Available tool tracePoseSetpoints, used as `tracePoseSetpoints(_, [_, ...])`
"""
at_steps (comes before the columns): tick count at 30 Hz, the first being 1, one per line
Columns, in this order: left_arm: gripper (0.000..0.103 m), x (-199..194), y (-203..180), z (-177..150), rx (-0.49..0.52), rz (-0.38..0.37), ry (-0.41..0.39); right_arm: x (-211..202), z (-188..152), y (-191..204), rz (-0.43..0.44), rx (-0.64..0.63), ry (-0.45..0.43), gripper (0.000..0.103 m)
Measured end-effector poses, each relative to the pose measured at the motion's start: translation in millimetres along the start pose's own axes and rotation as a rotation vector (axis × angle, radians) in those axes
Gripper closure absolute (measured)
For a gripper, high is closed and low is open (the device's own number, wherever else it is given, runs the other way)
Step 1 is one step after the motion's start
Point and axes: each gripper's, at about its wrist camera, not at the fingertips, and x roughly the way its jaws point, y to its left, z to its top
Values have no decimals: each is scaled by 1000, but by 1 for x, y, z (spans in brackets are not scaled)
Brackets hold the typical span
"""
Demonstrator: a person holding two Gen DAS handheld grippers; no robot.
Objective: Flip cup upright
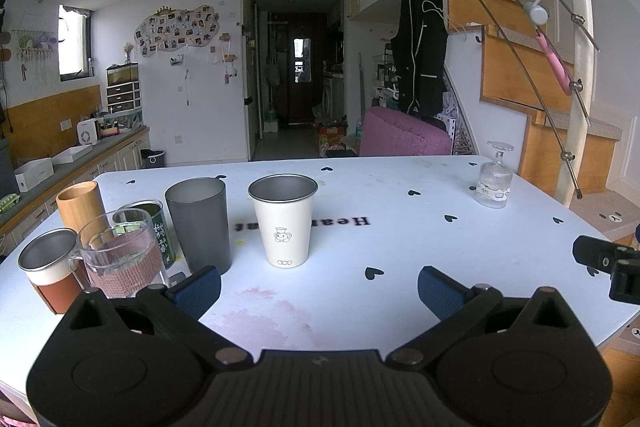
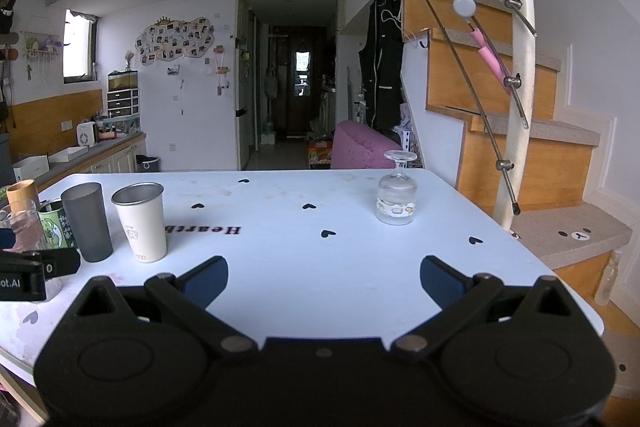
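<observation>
A clear stemmed glass cup stands upside down, foot up, at the far right of the white table; it also shows in the right wrist view. A white metal cup stands upright mid-table, also in the right wrist view. My left gripper is open and empty, low over the near table, in front of the white cup. My right gripper is open and empty, well short of the upside-down glass.
A dark grey tumbler, a green tin, a bamboo cup, a glass mug and a steel mug stand upright at the left. A stair rail rises at the table's right edge.
</observation>
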Motion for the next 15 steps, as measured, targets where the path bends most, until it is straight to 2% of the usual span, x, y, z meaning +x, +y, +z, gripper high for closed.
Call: tracePoseSetpoints(15, [0,1,-2,-2,0,-1,3,3,0,3,1,10,-1,0])
